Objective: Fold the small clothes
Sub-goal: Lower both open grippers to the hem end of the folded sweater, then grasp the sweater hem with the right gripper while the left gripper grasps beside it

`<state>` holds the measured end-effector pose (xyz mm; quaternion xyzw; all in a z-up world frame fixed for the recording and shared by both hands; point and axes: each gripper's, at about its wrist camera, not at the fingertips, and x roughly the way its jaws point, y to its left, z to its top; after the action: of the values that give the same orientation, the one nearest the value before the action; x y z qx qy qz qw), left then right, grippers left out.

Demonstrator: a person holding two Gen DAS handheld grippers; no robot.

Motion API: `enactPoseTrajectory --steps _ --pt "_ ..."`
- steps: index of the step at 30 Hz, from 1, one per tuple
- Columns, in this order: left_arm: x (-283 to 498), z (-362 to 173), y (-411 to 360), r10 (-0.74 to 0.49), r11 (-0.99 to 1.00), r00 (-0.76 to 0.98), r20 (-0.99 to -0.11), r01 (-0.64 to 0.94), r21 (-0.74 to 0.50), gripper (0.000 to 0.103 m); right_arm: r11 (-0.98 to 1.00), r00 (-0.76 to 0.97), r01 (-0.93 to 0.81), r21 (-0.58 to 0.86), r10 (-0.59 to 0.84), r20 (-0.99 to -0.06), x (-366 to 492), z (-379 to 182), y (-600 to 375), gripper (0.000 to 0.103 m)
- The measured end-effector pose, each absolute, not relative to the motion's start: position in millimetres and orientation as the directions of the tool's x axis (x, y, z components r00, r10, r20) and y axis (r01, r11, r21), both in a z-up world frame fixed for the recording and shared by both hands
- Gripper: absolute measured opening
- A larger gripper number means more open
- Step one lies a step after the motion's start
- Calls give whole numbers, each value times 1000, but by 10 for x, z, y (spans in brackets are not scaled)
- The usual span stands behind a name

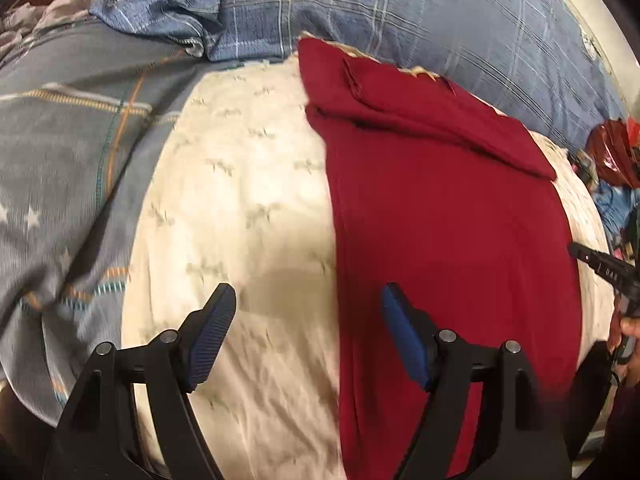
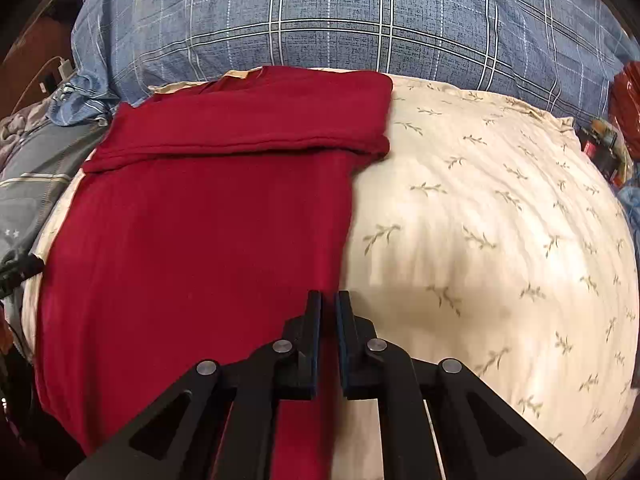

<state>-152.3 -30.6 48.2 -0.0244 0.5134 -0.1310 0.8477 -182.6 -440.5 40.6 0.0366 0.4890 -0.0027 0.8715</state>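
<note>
A dark red garment (image 1: 440, 220) (image 2: 200, 240) lies flat on a cream leaf-print cover (image 1: 248, 200) (image 2: 480, 220), with its far end folded back over itself. My left gripper (image 1: 308, 288) is open above the garment's left edge. One blue pad (image 1: 400, 332) is over the red cloth, the other over the cream cover, and nothing is between them. My right gripper (image 2: 328, 300) is at the garment's right edge, and the edge runs into the thin slit between its closed pads. In the left wrist view the right gripper (image 1: 576, 248) shows as a black tip at that edge, with a hand (image 1: 628, 324) behind it.
Blue plaid bedding (image 2: 320, 20) lies bunched along the far side. A grey quilt with stars and stripes (image 1: 60, 160) lies to the left. A red bag (image 1: 612, 152) and small clutter sit at the far right. A charger and cable (image 2: 60, 68) are at the far left.
</note>
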Motion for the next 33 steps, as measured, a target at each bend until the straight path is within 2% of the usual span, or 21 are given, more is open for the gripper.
enactPoseTrajectory --steps 2,3,5,18,20,27,33 --pt "-1605 479 -281 -258 962 426 -867 202 -186 75 987 531 49 152 103 -841 -1952 475 -4465 18" --pt "-1664 477 -270 -259 961 420 -869 206 -187 75 978 528 53 202 144 -837 -2026 485 -4510 35" --pt "-1760 471 -268 -267 957 407 -874 217 -192 75 955 498 47 294 233 -835 -2164 452 -4553 52" --pt "-2259 328 -385 -331 922 270 -904 298 -248 75 936 335 -20 351 337 -880 -3005 143 -4461 50" --pt "-2310 301 -377 -348 917 245 -905 290 -274 78 928 315 -45 370 365 -876 -3057 121 -4418 50" --pt "-2361 280 -357 -343 921 231 -911 272 -278 79 882 306 -38 469 457 -835 -3083 78 -4538 53" --pt "-2412 256 -405 -351 918 215 -911 270 -290 79 888 308 -74 455 454 -836 -3065 97 -4478 53"
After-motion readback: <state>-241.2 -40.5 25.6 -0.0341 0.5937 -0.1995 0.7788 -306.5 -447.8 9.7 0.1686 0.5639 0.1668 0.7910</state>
